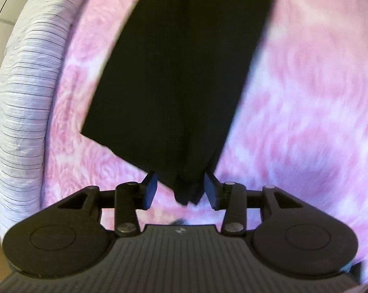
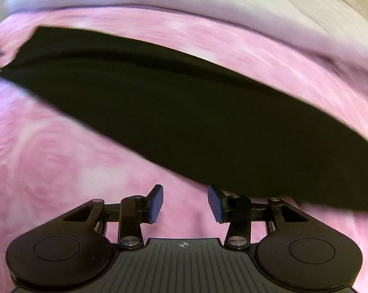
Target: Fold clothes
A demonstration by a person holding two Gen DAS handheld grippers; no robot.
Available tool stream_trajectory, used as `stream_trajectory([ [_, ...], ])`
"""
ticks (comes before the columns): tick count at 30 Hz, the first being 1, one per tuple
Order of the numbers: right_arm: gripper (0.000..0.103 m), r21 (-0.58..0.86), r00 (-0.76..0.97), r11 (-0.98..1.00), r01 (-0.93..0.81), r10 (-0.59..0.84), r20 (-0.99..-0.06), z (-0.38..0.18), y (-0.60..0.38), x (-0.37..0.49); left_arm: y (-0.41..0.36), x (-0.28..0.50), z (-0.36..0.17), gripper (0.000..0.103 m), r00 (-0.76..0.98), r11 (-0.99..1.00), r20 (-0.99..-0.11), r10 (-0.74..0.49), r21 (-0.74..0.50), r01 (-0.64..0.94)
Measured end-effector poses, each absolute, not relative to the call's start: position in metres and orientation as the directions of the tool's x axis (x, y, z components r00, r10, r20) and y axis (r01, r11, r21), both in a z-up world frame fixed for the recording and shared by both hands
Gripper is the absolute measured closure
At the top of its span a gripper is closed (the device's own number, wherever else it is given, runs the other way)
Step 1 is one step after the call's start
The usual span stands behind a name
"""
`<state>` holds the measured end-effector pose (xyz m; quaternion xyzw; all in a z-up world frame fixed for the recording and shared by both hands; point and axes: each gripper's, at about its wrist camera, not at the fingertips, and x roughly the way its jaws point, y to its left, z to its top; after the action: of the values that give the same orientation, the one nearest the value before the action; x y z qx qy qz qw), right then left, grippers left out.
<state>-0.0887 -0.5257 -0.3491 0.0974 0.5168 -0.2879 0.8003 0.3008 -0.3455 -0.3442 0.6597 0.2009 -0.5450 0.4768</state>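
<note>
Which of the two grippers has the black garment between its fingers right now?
The left gripper: a corner of the black ribbed garment sits between its spread fingers. The right gripper frames only pink rose-patterned blanket.

Black garment (image 1: pixel 174 73) on pink blanket (image 1: pixel 306 122).
I see the blanket mottled pink-and-white with rose swirls, a white sheet (image 1: pixel 22 112) with thin dark stripes beside it, and blue pads (image 2: pixel 157 204) on my black gripper fingers.
</note>
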Motion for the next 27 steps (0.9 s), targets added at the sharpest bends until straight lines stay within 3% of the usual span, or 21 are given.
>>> stream_trajectory([
  [6,0.058,-0.185,0.312,0.776,0.603,-0.443,-0.841,-0.326,-0.568,-0.128,-0.423,0.278,-0.316,0.065,0.22,-0.362,-0.905,-0.365,0.355,0.862],
  [14,0.059,-0.283,0.391,0.866,0.413,-0.45,-0.803,-0.333,-0.678,-0.097,-0.555,0.229,-0.337,0.065,0.123,-0.347,-0.886,-0.447,0.298,0.889],
  [18,0.059,-0.319,0.417,0.903,0.288,-0.418,-0.807,-0.352,-0.731,-0.08,-0.602,0.244,-0.36,0.074,0.149,-0.326,-0.906,-0.397,0.29,0.9],
  [20,0.059,-0.334,0.417,0.907,0.258,-0.416,-0.808,-0.365,-0.755,-0.081,-0.61,0.25,-0.372,0.09,0.131,-0.314,-0.931,-0.342,0.244,0.918],
  [27,0.059,-0.266,0.426,0.91,0.317,-0.387,-0.818,-0.392,-0.813,-0.066,-0.607,0.256,-0.38,0.095,0.162,-0.249,-0.92,-0.357,0.261,0.933],
])
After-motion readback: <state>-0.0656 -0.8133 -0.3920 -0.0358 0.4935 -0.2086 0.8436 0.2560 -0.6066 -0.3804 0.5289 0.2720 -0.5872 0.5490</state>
